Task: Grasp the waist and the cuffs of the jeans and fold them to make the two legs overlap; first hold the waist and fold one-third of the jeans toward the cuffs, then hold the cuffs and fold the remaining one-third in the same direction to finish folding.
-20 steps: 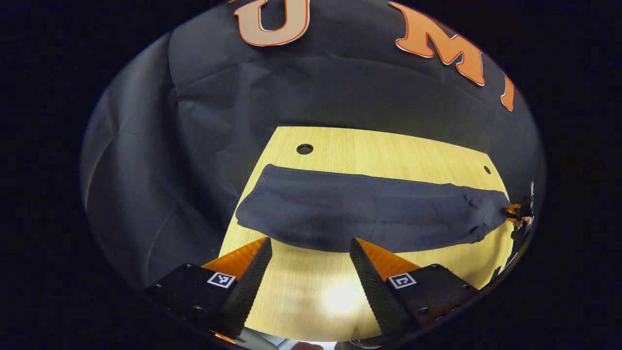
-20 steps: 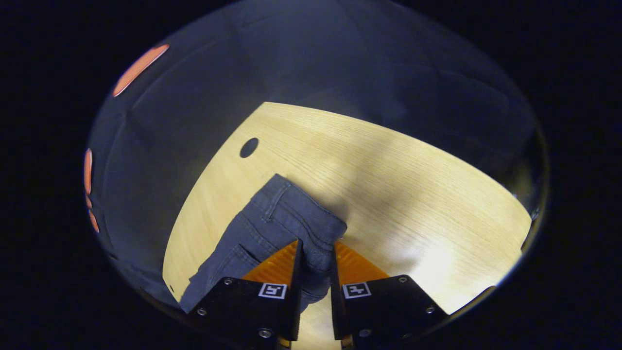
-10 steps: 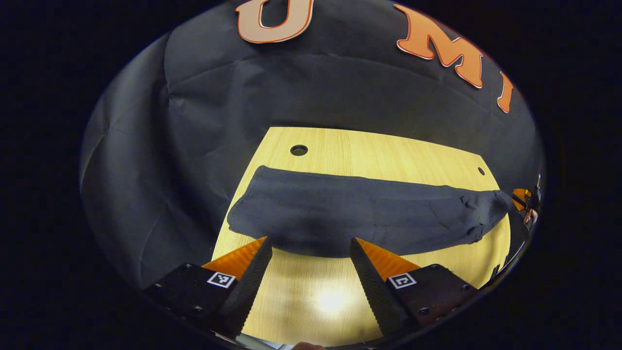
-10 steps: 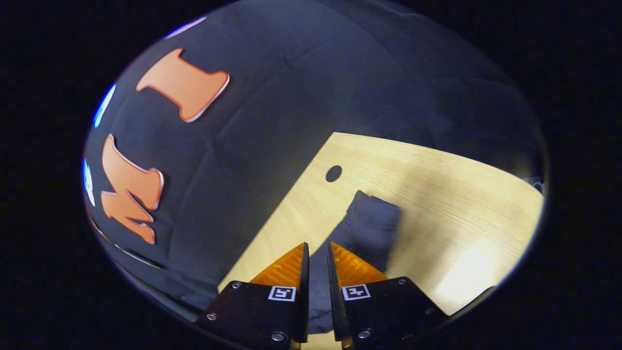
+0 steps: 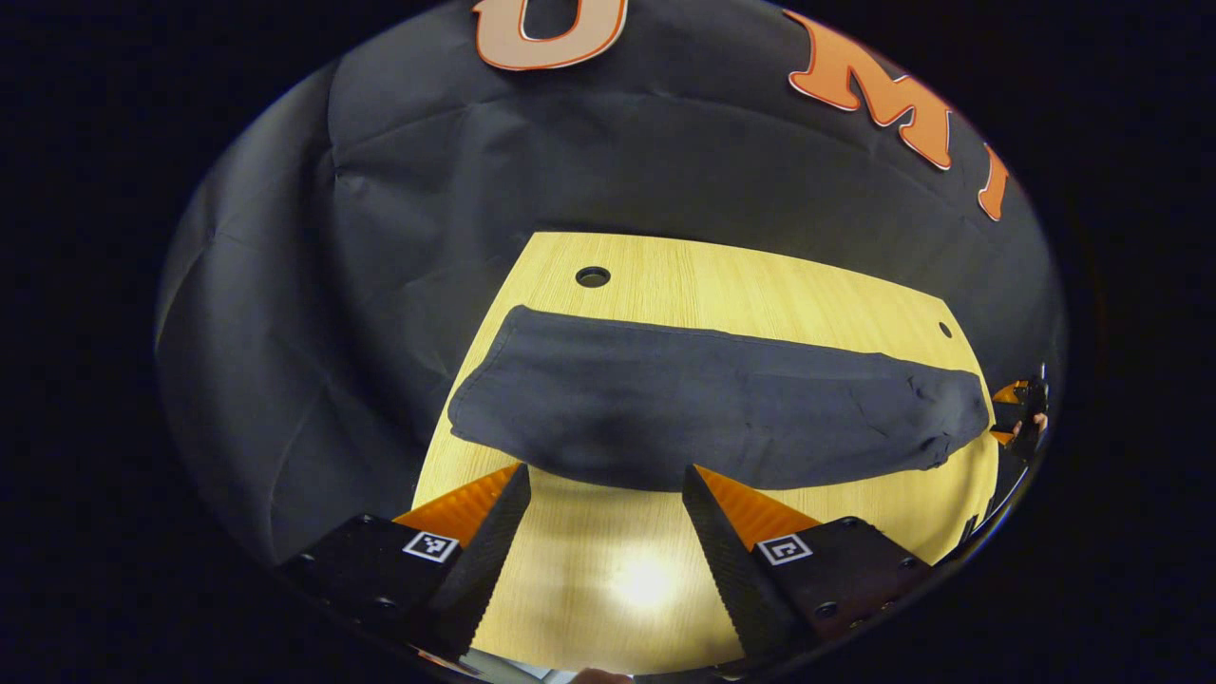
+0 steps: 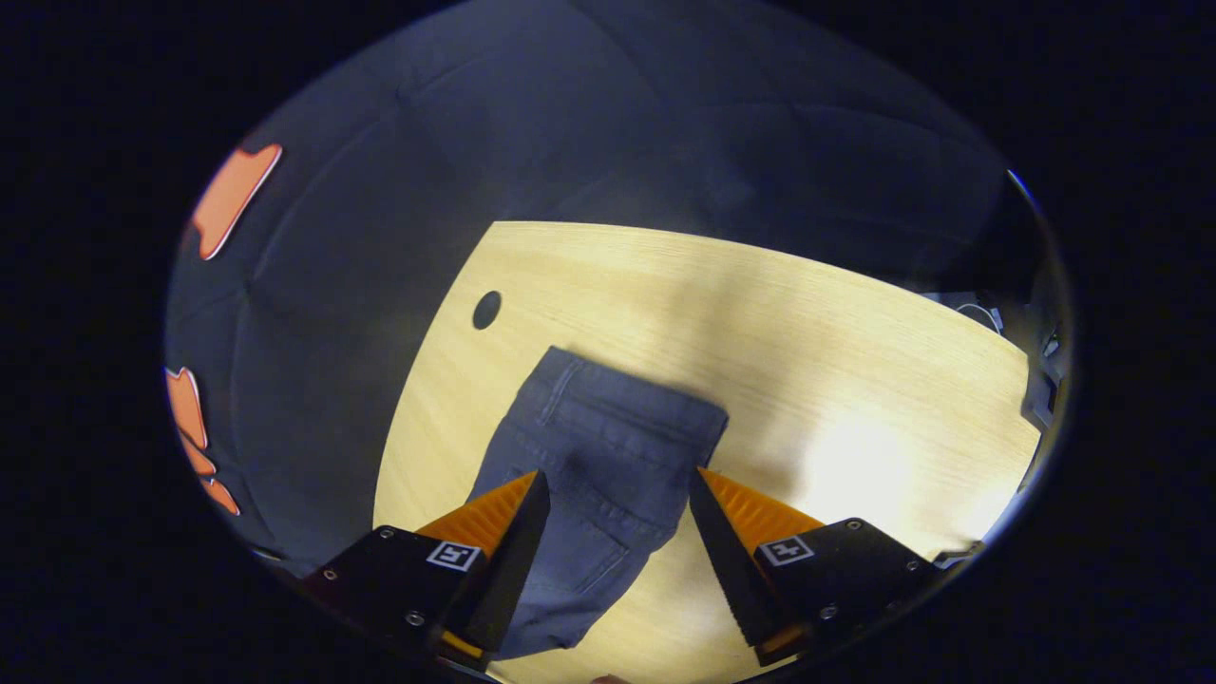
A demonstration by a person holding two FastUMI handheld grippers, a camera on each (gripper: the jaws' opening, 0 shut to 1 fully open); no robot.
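Lying lengthwise across the pale wooden tabletop (image 5: 760,285), the dark jeans (image 5: 703,408) stretch as one long band, the legs seemingly laid one on the other, with the cuff end near the left edge of the wood and the waist end off to the right in the left gripper view. The left gripper (image 5: 606,494) hovers just short of the near long edge of the cloth, its two fingers spread wide with bare wood between them, gripping nothing. At the far right of that view the other gripper shows small, just beside the waist end.

From the right gripper view, the waist of the jeans (image 6: 608,427) lies flat on the tabletop (image 6: 855,380), waistband, seams and pocket stitching visible. The right gripper (image 6: 617,494) sits over it with fingers parted wide, one tip over each side of the cloth, not pinching. A round hole (image 6: 486,310) sits in the wood beyond the waistband.
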